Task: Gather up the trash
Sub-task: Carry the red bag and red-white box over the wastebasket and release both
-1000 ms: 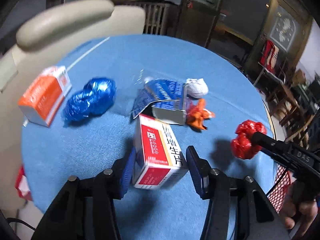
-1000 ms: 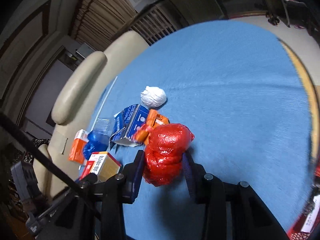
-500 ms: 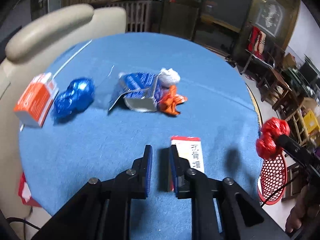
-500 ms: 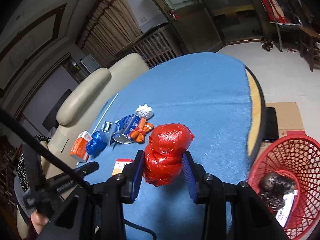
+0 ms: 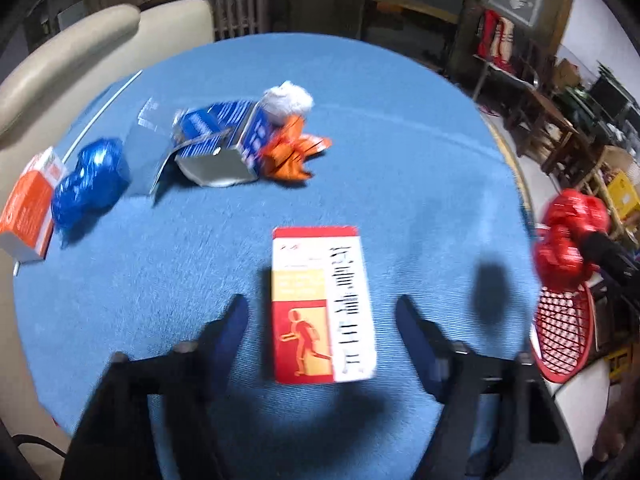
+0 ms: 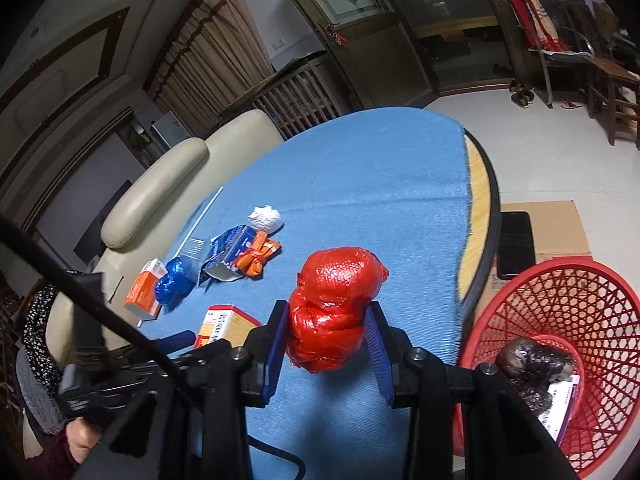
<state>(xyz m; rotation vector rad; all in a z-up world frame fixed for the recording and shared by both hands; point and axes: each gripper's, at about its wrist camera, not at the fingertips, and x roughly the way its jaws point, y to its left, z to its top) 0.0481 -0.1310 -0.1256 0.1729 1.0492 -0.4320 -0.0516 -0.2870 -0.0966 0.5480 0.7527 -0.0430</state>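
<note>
My right gripper (image 6: pixel 329 344) is shut on a crumpled red plastic bag (image 6: pixel 334 314), held above the table's near right edge; the bag also shows in the left wrist view (image 5: pixel 570 238). My left gripper (image 5: pixel 320 320) is open, its fingers either side of a red, yellow and white box (image 5: pixel 322 304) lying flat on the blue tablecloth (image 5: pixel 380 152). The box also shows in the right wrist view (image 6: pixel 226 325). A red mesh basket (image 6: pixel 560 320) stands on the floor right of the table, with dark trash and a box in it.
Farther back lie a torn blue carton (image 5: pixel 218 146), an orange wrapper (image 5: pixel 290 154), a white paper ball (image 5: pixel 288 98), a blue foil wad (image 5: pixel 86 182) and an orange box (image 5: pixel 28 206). A beige chair (image 5: pixel 80 48) stands behind. Cardboard (image 6: pixel 556 228) lies on the floor.
My left gripper shut and then opened wide, and the red, yellow and white box now lies flat between its fingers. My right gripper carried the red bag toward the basket.
</note>
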